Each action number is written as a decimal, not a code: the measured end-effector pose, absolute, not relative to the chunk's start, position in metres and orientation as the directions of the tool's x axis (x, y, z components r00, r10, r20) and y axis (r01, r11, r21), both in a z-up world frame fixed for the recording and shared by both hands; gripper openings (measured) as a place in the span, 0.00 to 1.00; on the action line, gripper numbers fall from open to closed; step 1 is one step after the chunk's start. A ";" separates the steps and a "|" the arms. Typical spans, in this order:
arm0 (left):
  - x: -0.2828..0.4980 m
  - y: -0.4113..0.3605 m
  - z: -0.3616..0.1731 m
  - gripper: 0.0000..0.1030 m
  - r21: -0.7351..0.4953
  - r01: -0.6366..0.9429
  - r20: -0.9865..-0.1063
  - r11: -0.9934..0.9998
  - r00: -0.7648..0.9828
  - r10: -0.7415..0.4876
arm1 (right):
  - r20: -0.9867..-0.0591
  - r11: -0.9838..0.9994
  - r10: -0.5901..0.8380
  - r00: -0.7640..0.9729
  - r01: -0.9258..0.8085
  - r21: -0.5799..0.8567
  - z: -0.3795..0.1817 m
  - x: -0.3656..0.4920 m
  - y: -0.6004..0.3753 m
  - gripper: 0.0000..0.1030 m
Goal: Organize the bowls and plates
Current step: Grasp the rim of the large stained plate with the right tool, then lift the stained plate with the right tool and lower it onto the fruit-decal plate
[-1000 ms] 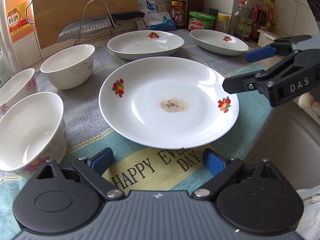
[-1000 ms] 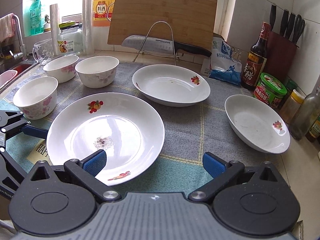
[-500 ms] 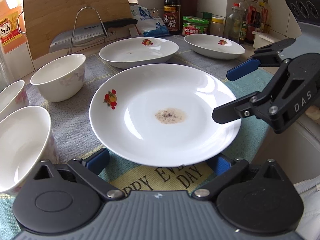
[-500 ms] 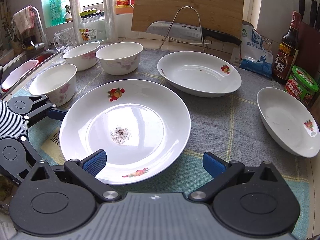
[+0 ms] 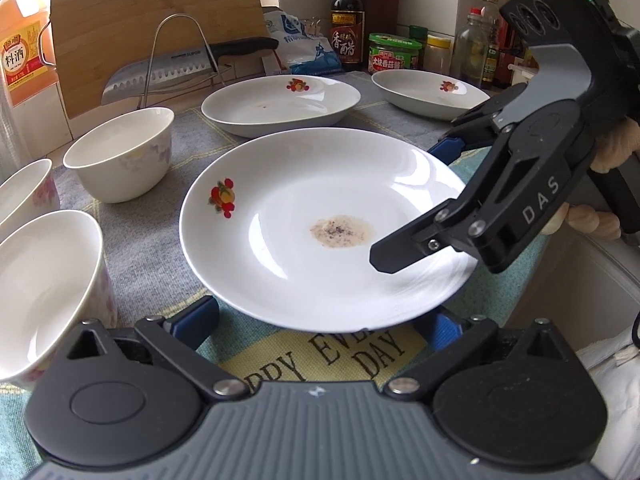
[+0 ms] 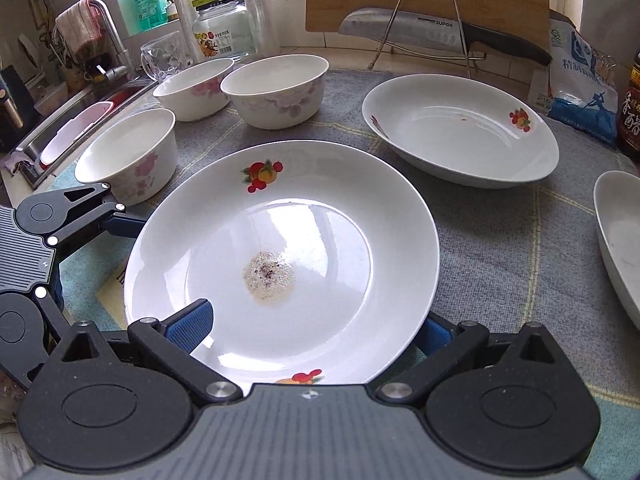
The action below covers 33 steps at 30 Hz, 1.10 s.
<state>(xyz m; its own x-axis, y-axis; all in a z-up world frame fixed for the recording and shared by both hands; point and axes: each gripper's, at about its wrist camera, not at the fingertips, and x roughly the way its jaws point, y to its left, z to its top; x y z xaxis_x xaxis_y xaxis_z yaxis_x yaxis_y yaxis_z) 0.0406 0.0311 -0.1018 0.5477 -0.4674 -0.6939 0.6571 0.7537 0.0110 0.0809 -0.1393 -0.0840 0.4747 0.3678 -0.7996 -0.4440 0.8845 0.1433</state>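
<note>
Crowding the tabletop (image 6: pixel 500 248) round the large plate (image 6: pixel 320 208) were three flowered bowls (image 6: pixel 132 160) on its left, two deep plates (image 6: pixel 460 128) behind and to its right, and, further back, a cutting board (image 5: pixel 152 20), a cleaver (image 5: pixel 160 76) on a wire stand, and bottles and jars along the tiled wall. The large plate, with a speckled stain at its centre, lay on the grey and teal mat (image 5: pixel 312 356), close to the near edge of the tabletop. The left gripper (image 5: pixel 320 320) sat at the plate's near rim, its jaws having just been opening to full width, one blue pad either side of the rim and neither pressing on it. The right gripper (image 6: pixel 316 324) came in from the plate's right side with jaws apart, one finger (image 5: pixel 404 252) above the plate and the other below the rim, not clamped. Bare mat lay between the large plate and the deep plates; the nearest bowl (image 5: pixel 44 280) stood just beside the left gripper.
</note>
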 end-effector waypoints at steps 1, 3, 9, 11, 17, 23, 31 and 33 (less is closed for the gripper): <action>0.041 0.031 -0.102 1.00 0.012 0.656 -0.693 0.754 0.549 -0.467 | -0.801 0.884 0.364 0.475 -0.447 0.137 -0.084 0.083 -0.138 1.00; 0.041 0.030 -0.102 1.00 0.012 0.655 -0.694 0.755 0.550 -0.466 | -0.802 0.880 0.368 0.471 -0.455 0.137 -0.085 0.087 -0.139 1.00; 0.041 0.030 -0.101 1.00 0.013 0.655 -0.696 0.755 0.548 -0.464 | -0.812 0.858 0.399 0.425 -0.485 0.168 -0.083 0.104 -0.145 1.00; 0.043 0.030 -0.101 1.00 0.013 0.660 -0.698 0.751 0.544 -0.466 | -0.814 0.851 0.410 0.411 -0.495 0.178 -0.082 0.110 -0.148 1.00; 0.045 0.029 -0.100 1.00 0.021 0.673 -0.703 0.739 0.536 -0.468 | -0.804 0.809 0.481 0.351 -0.530 0.253 -0.080 0.130 -0.154 1.00; 0.044 0.027 -0.099 1.00 0.039 0.681 -0.702 0.732 0.540 -0.465 | -0.790 0.779 0.533 0.303 -0.541 0.317 -0.080 0.148 -0.157 1.00; 0.042 0.026 -0.098 1.00 0.062 0.688 -0.698 0.723 0.548 -0.461 | -0.773 0.752 0.579 0.259 -0.537 0.383 -0.080 0.161 -0.159 1.00; 0.043 0.026 -0.098 1.00 0.061 0.688 -0.698 0.723 0.547 -0.462 | -0.772 0.747 0.585 0.249 -0.536 0.393 -0.080 0.162 -0.160 1.00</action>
